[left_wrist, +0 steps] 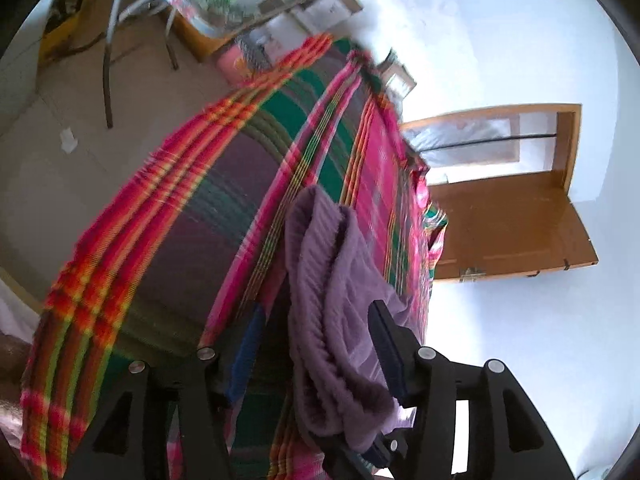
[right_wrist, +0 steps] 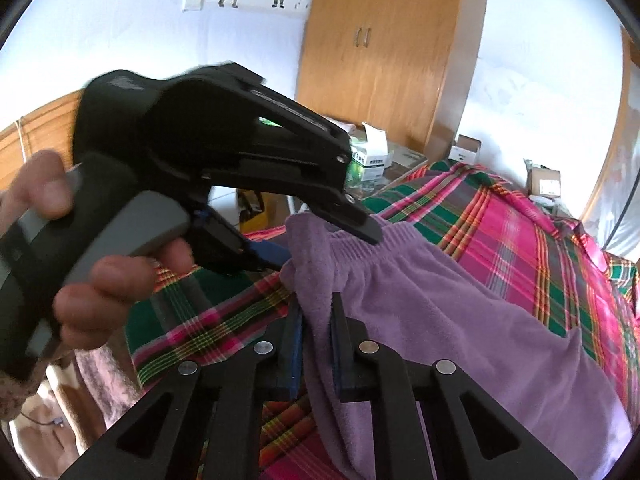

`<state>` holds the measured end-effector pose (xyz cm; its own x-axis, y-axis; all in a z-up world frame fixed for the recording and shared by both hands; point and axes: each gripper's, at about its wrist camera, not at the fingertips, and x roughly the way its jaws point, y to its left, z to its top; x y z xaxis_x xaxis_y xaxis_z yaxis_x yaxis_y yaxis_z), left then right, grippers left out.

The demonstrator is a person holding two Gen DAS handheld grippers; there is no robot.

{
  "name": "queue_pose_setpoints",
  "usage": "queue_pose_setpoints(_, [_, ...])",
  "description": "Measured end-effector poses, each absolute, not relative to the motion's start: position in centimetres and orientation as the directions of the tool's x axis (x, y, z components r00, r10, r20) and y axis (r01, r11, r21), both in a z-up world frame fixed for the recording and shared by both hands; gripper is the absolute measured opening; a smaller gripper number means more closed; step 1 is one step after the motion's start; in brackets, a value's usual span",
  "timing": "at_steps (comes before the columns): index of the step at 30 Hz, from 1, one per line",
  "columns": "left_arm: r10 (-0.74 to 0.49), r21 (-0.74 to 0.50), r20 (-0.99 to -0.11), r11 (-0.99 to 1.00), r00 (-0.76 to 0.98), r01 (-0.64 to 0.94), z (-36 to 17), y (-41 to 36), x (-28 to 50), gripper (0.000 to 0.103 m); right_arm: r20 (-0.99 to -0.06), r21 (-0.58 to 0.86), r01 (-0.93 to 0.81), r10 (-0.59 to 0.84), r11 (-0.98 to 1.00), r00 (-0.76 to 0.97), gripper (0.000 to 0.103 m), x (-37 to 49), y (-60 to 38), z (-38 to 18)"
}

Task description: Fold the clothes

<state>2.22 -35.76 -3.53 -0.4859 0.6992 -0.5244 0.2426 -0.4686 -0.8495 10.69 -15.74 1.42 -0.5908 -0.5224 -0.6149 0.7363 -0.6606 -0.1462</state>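
Both grippers, left [right_wrist: 320,236] and right [right_wrist: 316,344], are clamped on the purple pants [right_wrist: 460,320] over the bed [right_wrist: 520,232], folding barely started.

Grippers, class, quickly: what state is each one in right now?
Left gripper: shut on the purple garment.
Right gripper: shut on the same garment.
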Motion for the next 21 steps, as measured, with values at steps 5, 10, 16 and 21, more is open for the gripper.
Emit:
queue_pose_setpoints(5, [0.702,-0.843,-0.537,-0.472,-0.468,0.259,-3.6,-35.5,0.9,0.053,-0.597,-0.126,0.729,-0.535,-0.673,-0.598,0.011,10.7,-14.8,2.0])
queue_pose_setpoints(10, [0.696,-0.842,-0.539,-0.465,-0.473,0.274,-3.8,-35.5,0.4,0.052,-0.610,-0.082,0.729,-0.544,-0.680,-0.576,0.011,9.9,-14.7,1.9])
queue_pose_setpoints(16, [0.699,-0.840,-0.542,-0.470,-0.467,0.271,-4.0,-35.3,0.2,0.052,-0.619,-0.054,0.735,-0.555,-0.676,-0.556,0.011,7.8,-14.7,1.3])
queue_pose_setpoints(21, [0.696,-0.828,-0.558,-0.504,-0.452,0.246,-3.8,-34.8,-0.6,0.051,-0.631,-0.053,0.733,-0.546,-0.678,-0.551,0.011,7.5,-15.0,0.8])
